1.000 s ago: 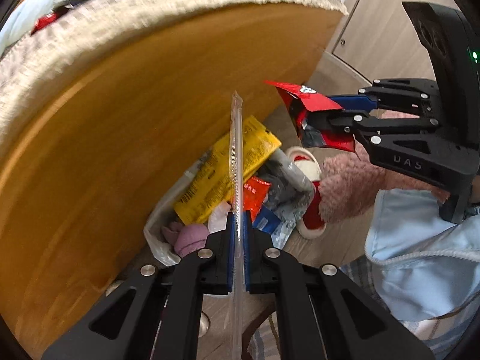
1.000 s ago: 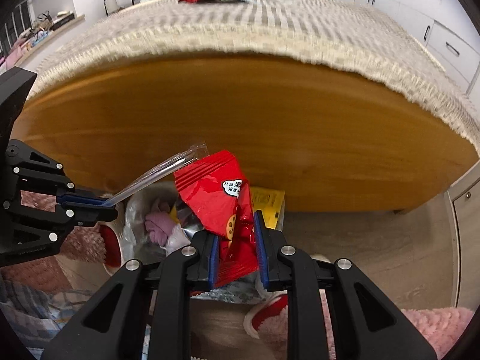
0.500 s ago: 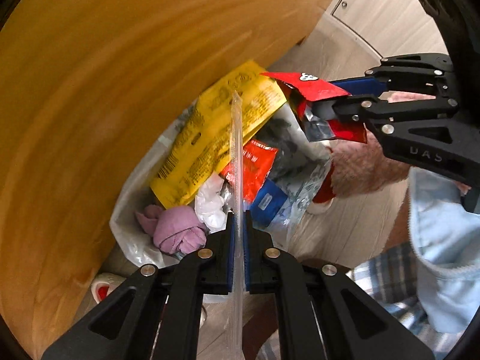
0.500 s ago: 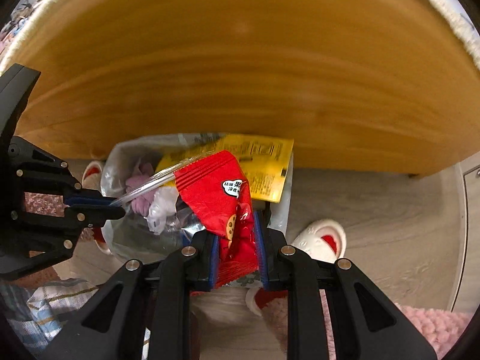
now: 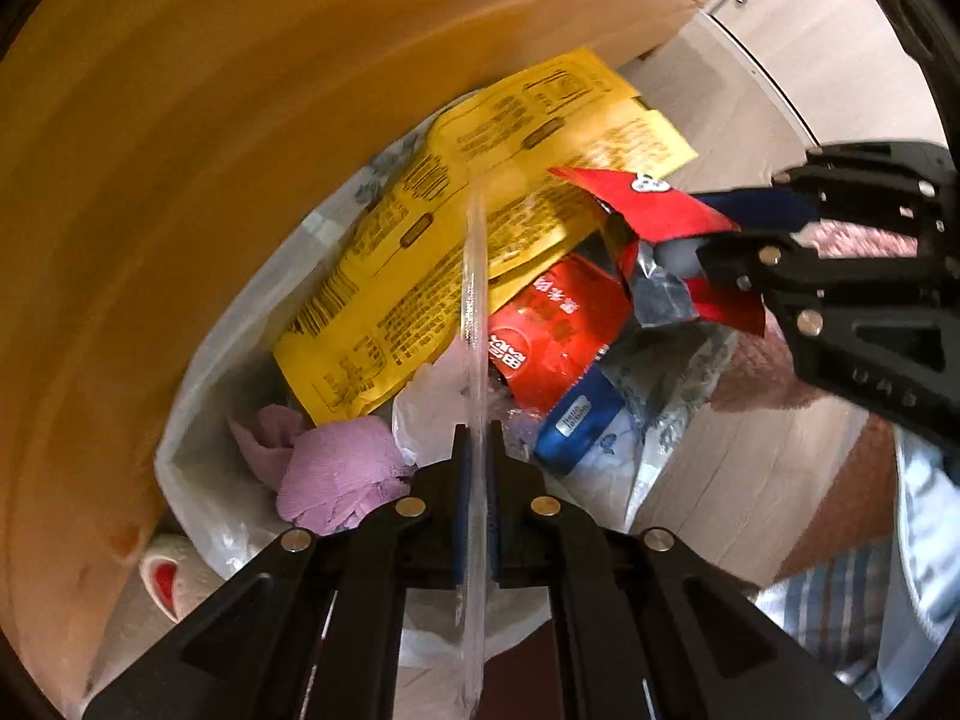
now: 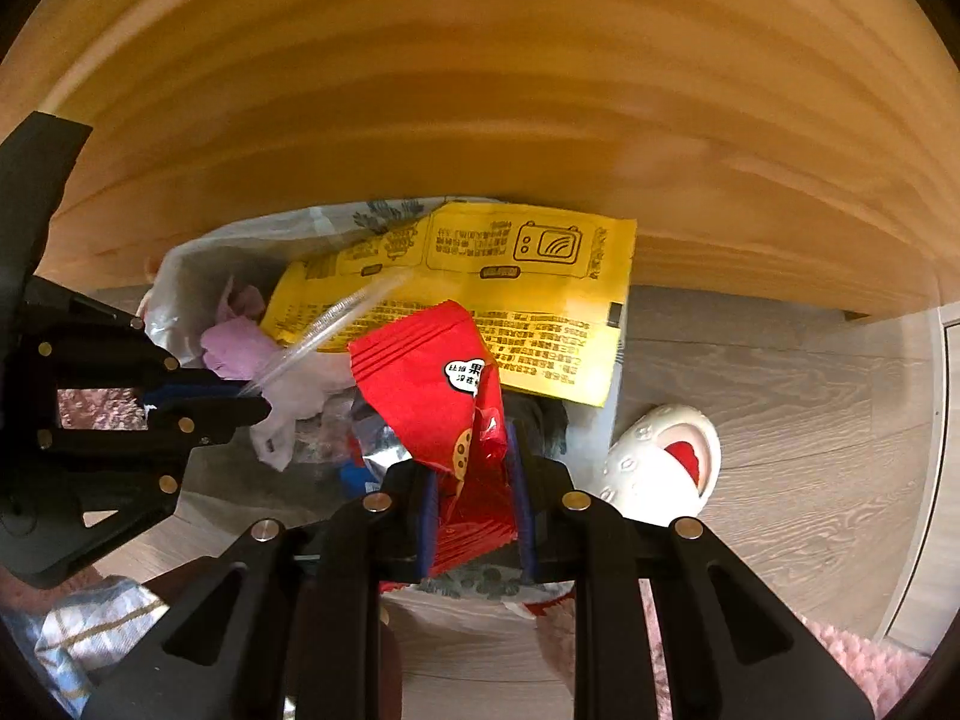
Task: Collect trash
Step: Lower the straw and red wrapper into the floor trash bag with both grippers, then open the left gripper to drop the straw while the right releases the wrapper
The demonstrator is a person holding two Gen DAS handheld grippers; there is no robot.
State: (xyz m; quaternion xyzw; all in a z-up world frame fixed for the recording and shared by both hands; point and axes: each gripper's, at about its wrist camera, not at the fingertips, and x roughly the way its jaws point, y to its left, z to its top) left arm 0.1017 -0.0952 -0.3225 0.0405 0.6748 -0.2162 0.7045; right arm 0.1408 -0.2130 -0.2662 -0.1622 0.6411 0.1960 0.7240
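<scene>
My left gripper [image 5: 475,438] is shut on a thin clear plastic sleeve [image 5: 474,312] that sticks up over an open white trash bag [image 5: 198,432]. My right gripper [image 6: 471,450] is shut on a crumpled red snack wrapper [image 6: 432,384], held just above the same trash bag [image 6: 180,276]. The bag holds a big yellow packet [image 5: 480,228], a red packet [image 5: 552,336], a blue wrapper [image 5: 576,420] and a lilac cloth [image 5: 336,468]. In the left wrist view the right gripper [image 5: 708,240] comes in from the right with the red wrapper [image 5: 648,204]. In the right wrist view the left gripper [image 6: 252,396] enters from the left.
A wooden bed side panel [image 6: 480,90] rises right behind the bag. A white and red slipper [image 6: 666,468] lies on the grey wood floor [image 6: 780,420] to the right. Pink fluffy fabric [image 6: 852,654] and a person's checked clothing [image 5: 840,600] are close by.
Both grippers have come down toward the bag with their items still held. The bed's top edge has left view and the bag's contents now look larger and closer.
</scene>
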